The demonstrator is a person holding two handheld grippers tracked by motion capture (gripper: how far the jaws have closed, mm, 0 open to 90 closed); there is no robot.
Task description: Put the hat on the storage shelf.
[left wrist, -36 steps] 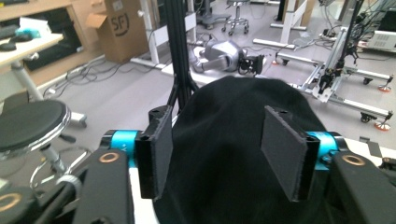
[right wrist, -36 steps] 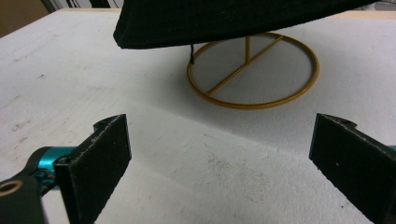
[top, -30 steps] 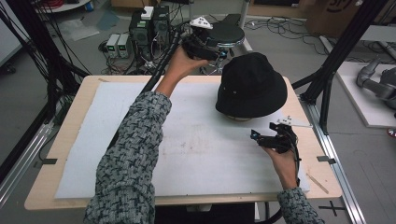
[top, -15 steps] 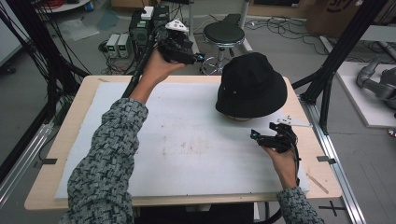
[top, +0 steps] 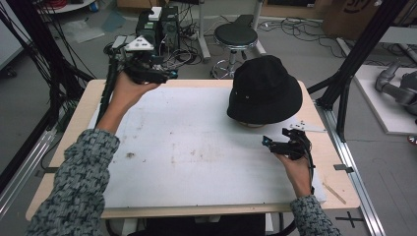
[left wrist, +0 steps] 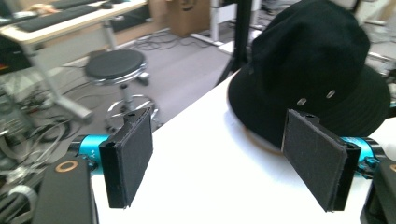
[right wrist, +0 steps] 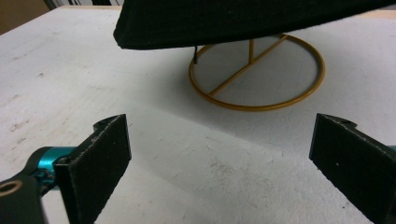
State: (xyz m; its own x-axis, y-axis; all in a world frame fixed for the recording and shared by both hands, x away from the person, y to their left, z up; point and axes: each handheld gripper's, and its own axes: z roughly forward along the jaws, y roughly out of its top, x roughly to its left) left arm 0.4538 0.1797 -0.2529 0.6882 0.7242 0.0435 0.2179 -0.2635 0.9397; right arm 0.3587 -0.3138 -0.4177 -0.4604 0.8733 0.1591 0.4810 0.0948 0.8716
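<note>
Both sets of jaws released, nothing between them. Left gripper held up over the desk's far-left corner, pointing at the black fabric bucket hat. Right gripper low near the right edge, just in front of the hat. Hat sits on a gold wire ring stand, far-right on the white-topped wooden desk.

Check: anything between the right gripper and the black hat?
Nothing visible. The right gripper, open, sits just in front of the black hat, with bare white mat between them in the right gripper view. The hat's brim hangs above a gold wire stand, not blocked.
</note>
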